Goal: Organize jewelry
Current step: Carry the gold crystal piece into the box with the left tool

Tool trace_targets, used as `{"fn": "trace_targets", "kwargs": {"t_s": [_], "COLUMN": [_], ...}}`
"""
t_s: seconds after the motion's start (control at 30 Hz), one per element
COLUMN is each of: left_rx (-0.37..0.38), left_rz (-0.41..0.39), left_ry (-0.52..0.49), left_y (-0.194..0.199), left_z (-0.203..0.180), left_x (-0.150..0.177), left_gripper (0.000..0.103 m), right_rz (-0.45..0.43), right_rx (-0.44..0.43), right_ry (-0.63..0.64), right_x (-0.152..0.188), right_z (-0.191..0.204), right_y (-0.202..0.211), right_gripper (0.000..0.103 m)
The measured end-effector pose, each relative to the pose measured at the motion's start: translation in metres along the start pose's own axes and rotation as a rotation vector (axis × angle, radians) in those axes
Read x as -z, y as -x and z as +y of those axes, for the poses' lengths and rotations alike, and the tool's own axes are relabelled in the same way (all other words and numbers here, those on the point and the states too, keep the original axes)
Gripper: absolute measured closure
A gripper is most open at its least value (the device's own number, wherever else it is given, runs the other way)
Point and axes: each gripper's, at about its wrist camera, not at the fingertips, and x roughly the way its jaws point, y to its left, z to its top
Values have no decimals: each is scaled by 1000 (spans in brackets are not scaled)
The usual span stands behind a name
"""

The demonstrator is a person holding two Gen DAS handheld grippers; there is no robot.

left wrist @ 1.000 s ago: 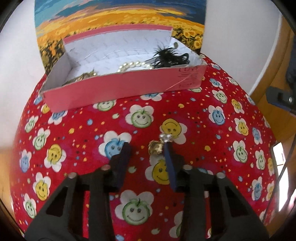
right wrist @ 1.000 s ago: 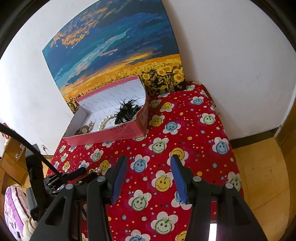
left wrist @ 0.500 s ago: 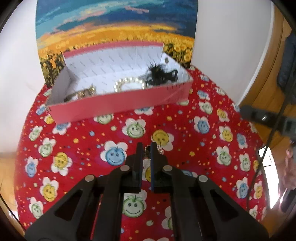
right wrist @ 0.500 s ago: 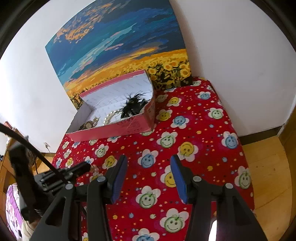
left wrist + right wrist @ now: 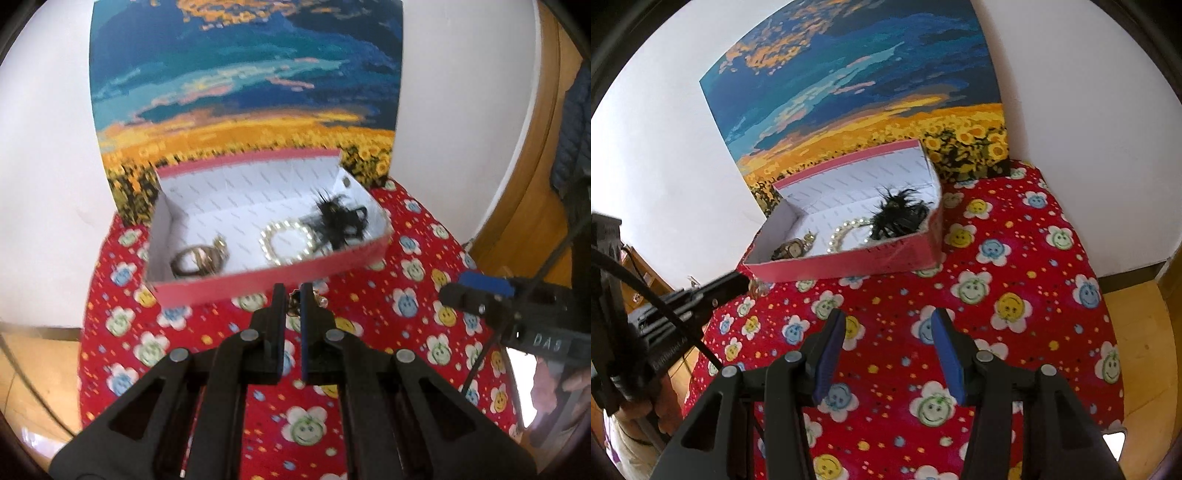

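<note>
My left gripper [image 5: 291, 295] is shut on a small gold and silver jewelry piece [image 5: 317, 297] and holds it in the air just in front of the pink box [image 5: 258, 282]. The box [image 5: 849, 264] is open, white inside, and holds a watch [image 5: 199, 258], a pearl bracelet [image 5: 288, 242] and a black feathery piece [image 5: 340, 221]. My right gripper [image 5: 888, 332] is open and empty above the red cloth, right of the left gripper [image 5: 748, 284].
A red tablecloth [image 5: 1015, 277] with smiley flowers covers the small table. A sunflower painting [image 5: 243, 92] leans on the white wall behind the box. Wooden floor [image 5: 1141, 332] lies to the right of the table.
My left gripper shut on the jewelry piece, lifted it off the cloth and carried it forward to the box's front wall. The right gripper stayed open and barely moved.
</note>
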Motion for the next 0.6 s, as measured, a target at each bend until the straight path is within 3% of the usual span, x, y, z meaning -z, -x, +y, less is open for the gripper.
{"fn": "trace_targets", "kwargs": {"t_s": [0.27, 0.6], "left_rx": [-54, -92], "left_rz": [-27, 15], "left_ry": [23, 107], "left_y": [-14, -73], "left_z": [23, 59], "left_x": [-25, -37], "left_gripper": [103, 103], "right_rz": [-16, -6], "right_rx": [31, 60], "right_ry": [4, -18], "right_x": [-8, -12], "right_z": [13, 18], "right_y": [-10, -32], "right_gripper": [51, 51]}}
